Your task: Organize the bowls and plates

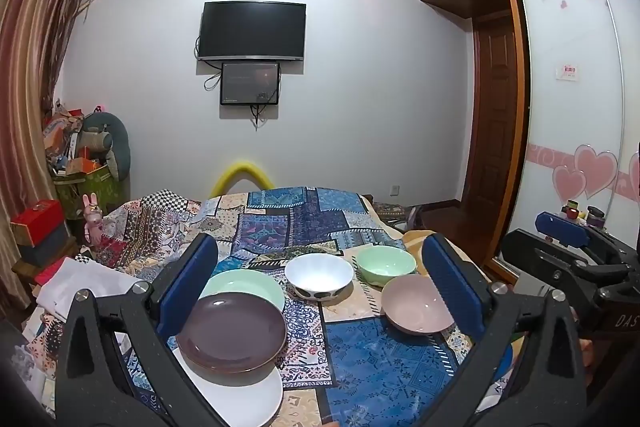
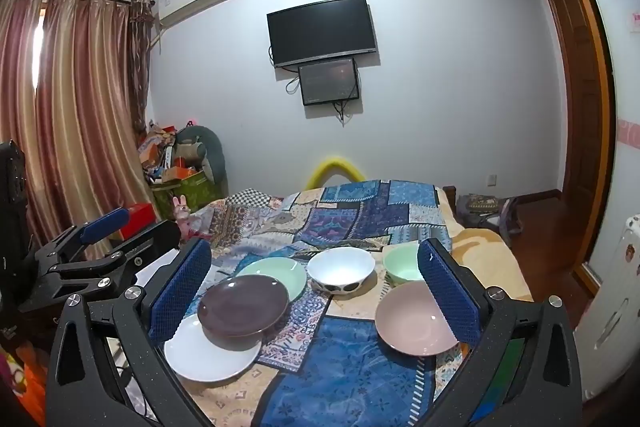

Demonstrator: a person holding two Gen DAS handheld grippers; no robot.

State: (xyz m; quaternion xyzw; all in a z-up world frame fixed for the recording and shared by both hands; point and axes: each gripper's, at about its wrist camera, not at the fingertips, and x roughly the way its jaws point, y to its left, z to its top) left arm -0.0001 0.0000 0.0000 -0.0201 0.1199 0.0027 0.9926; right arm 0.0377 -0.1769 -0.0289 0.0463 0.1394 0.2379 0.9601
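Note:
On a patchwork cloth lie three overlapping plates: a white plate (image 2: 208, 355) nearest, a brown plate (image 2: 243, 305) on it, a green plate (image 2: 280, 273) behind. To the right stand a white bowl (image 2: 340, 269) with dark spots, a green bowl (image 2: 402, 269) and a pink bowl (image 2: 416, 319). They also show in the left wrist view: the brown plate (image 1: 232, 331), white bowl (image 1: 319, 275), pink bowl (image 1: 416, 303). My left gripper (image 1: 320, 287) is open and empty above the dishes. My right gripper (image 2: 314, 291) is open and empty, beside it.
The cloth (image 2: 348, 375) covers a bed whose right edge drops to a wooden floor (image 2: 548, 247). Boxes and a red case (image 1: 38, 223) stand at the left by the curtain. A wardrobe (image 1: 572, 107) stands at the right. A TV (image 1: 252, 31) hangs on the far wall.

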